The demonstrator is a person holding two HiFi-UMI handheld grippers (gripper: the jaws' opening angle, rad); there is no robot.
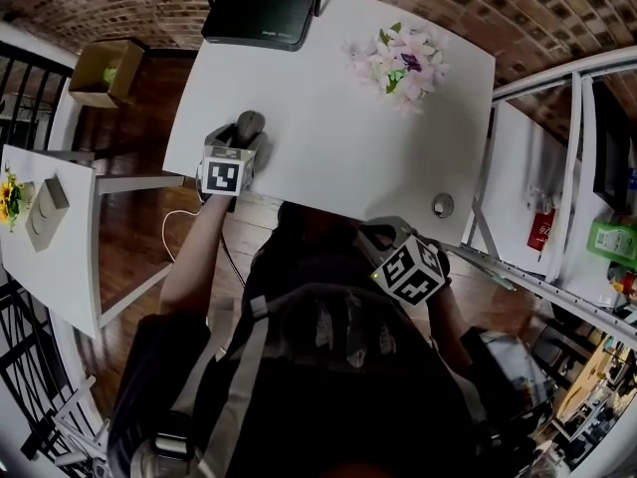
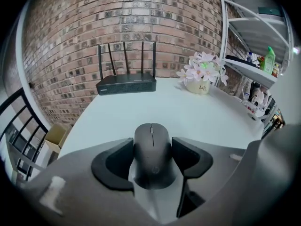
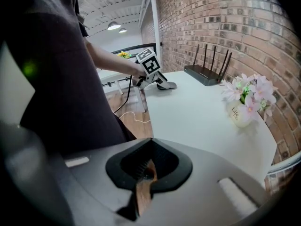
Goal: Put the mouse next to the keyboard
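Your left gripper [image 1: 245,139] has its jaws closed on the dark mouse [image 2: 152,149], one pad against each side, the mouse's nose pointing away from you. The mouse sits at the near left edge of the white table [image 1: 328,147]; you cannot tell whether it rests on the surface or hangs just above it. The black router [image 1: 259,16] stands at the far edge, well apart, and the flower pot [image 1: 403,63] at the far right. Your right gripper [image 3: 148,166] is held close to your body off the table's near edge, jaws together on nothing.
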